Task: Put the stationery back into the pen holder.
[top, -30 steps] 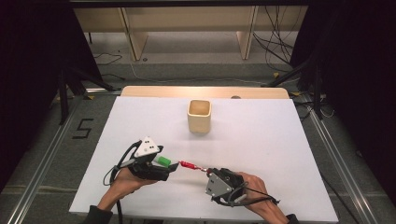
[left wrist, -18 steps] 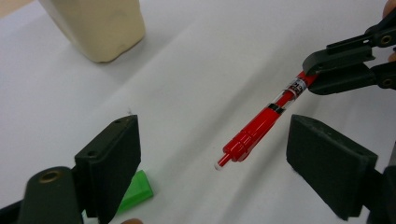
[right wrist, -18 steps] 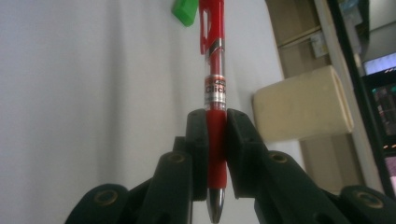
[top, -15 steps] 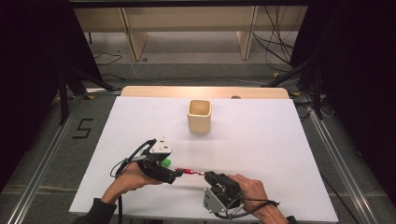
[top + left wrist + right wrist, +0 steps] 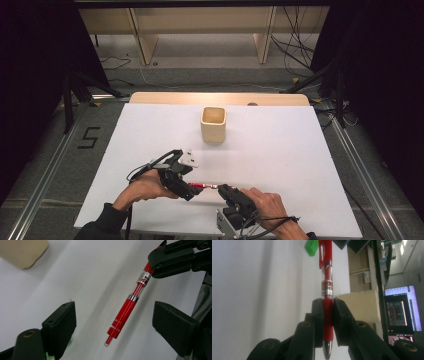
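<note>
Clamping the red pen (image 5: 327,312) by its grip above the white worktop (image 5: 300,165), right tongs (image 5: 327,315) offered it between left tongs (image 5: 113,322), spread wide, untouching. Risked dropping it if released before the left closed.

Two handheld grippers, each in a bare hand, dark sleeve cuff at the left wrist. Left gripper (image 5: 186,186): black body, thin black cable looping back over the hand, pale grey three-cornered plate on top, small bright green part by the jaws. Broad, flat, matte black jaw pads with rounded corners, a brass-coloured pivot pin at one base. Right gripper (image 5: 223,188): black body on a light grey block, black cable trailing across the wrist. Slim black jaw arms, a round screw at each joint.
</note>
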### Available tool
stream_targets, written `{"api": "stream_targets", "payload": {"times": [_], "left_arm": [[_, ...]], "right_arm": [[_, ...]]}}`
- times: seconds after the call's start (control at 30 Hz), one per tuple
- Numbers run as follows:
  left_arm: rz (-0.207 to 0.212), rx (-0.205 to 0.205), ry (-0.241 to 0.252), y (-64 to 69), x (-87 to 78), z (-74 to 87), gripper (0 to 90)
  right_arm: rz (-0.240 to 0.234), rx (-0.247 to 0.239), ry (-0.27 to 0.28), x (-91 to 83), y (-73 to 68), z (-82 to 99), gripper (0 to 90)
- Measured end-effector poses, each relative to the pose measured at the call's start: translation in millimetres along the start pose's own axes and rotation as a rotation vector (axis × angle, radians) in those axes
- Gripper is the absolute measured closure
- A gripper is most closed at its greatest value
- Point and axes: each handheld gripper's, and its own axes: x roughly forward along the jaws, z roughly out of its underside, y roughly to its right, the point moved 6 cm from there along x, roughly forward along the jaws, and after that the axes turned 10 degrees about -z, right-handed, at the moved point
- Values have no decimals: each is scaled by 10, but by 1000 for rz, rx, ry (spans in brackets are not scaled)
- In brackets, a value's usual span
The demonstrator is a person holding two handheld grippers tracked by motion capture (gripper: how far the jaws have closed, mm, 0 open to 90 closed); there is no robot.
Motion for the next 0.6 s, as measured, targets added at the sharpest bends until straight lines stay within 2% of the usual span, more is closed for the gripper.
{"api": "stream_targets", "payload": {"times": [0.33, 0.43, 0.6], "left_arm": [[44, 36, -61, 2, 51, -43, 268], [55, 55, -77, 5, 69, -53, 284], [78, 112, -111, 64, 107, -67, 332]], "right_arm": [[16, -36, -8, -1, -10, -13, 804], [19, -47, -12, 4, -26, -18, 805], [18, -64, -11, 14, -45, -29, 804]]}}
